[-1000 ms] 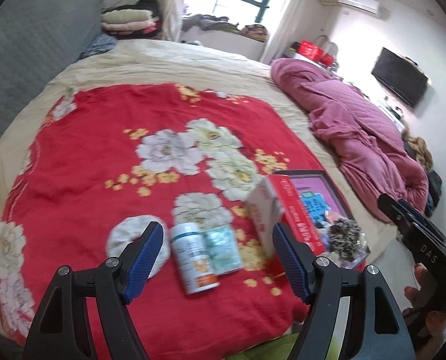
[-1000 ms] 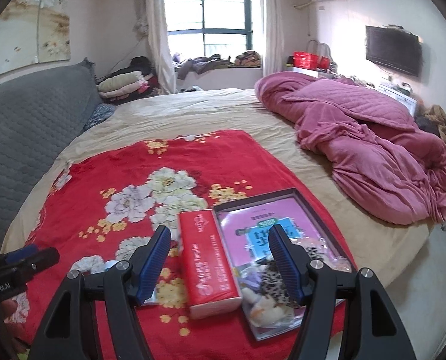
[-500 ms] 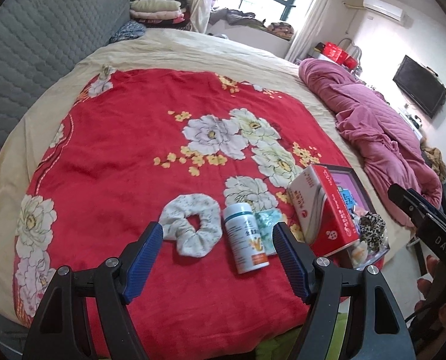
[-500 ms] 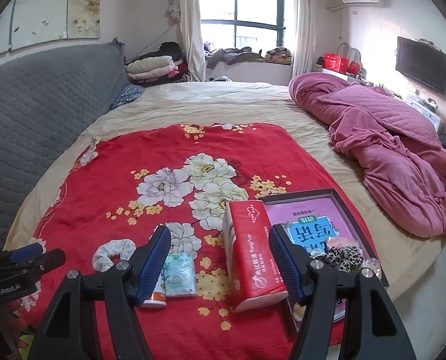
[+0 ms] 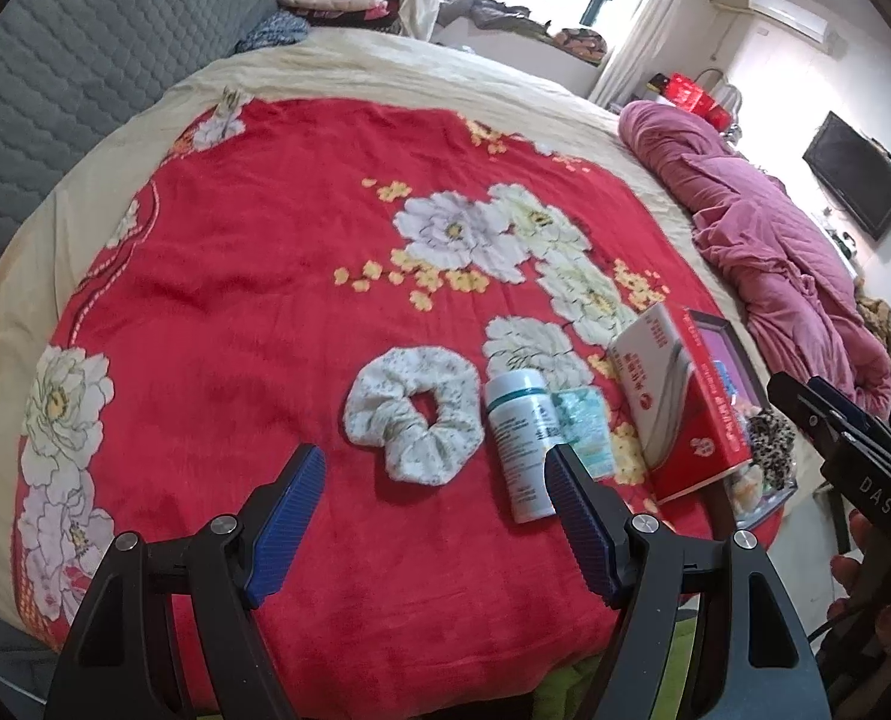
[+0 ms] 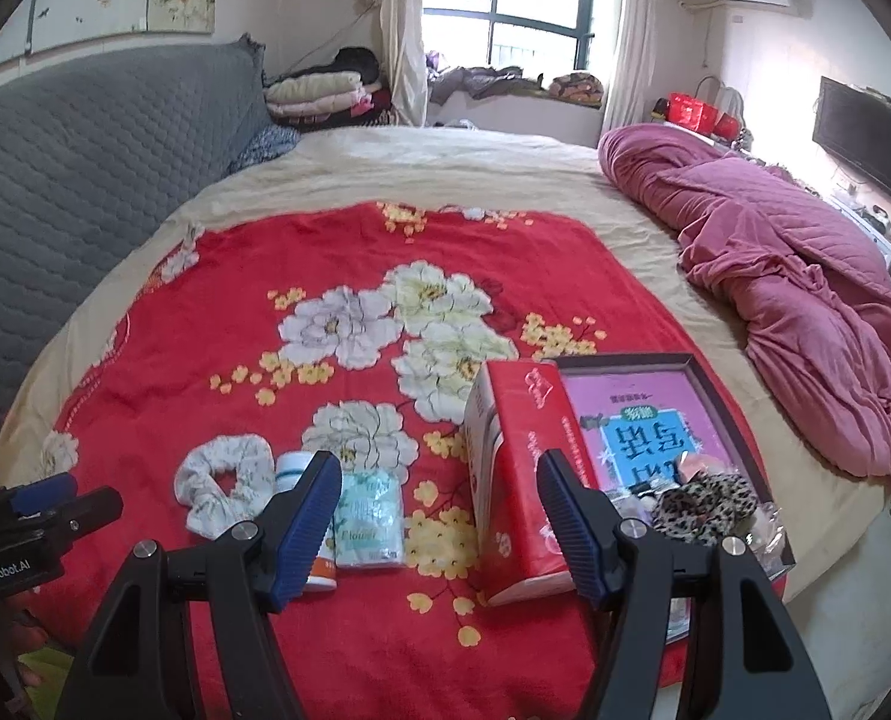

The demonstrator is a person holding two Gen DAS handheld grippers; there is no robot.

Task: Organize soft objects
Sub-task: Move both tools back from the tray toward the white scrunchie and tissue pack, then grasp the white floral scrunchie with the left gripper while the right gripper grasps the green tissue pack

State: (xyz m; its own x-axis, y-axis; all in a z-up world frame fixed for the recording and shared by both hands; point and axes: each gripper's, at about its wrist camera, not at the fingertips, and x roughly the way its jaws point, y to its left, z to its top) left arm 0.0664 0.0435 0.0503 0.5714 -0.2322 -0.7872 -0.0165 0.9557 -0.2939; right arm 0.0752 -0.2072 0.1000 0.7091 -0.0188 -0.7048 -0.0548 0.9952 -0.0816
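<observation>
Left gripper (image 5: 433, 483): jaws stood wide apart and held nothing; it hung above the near edge of the red floral blanket (image 5: 253, 276).
Right gripper (image 6: 439, 507): also spread wide and empty, poised over the blanket's near edge, to the right of the left one.
White floral scrunchie (image 5: 415, 420): lay flat on the blanket just ahead of the left gripper, roughly centred between its blue pads (image 5: 286, 516), clear of both.
Pill bottle (image 5: 517, 444): lay on its side just right of the scrunchie, close by the left gripper's right pad.
Tissue packet (image 6: 366, 525): lay flat beside the bottle, ahead of the right gripper's left pad.
Red tissue box (image 6: 517, 480): stood on edge between the right gripper's pads, further ahead, against the tray.
Tray (image 6: 718, 408): ahead and to the right of the right gripper, holding a pink booklet, a leopard-print scrunchie (image 6: 703, 504) and other small soft items too blurred to name.
Handling, judged: the white scrunchie looked light, limp and easily squashed, with little risk of damage or slipping on the ribbed pads.
Where to grip, judged: across one side of the gathered fabric ring, pinching the bunched cloth rather than spanning the hole.
Caution, judged: the bottle lay near enough to be nudged by the right pad on approach.
</observation>
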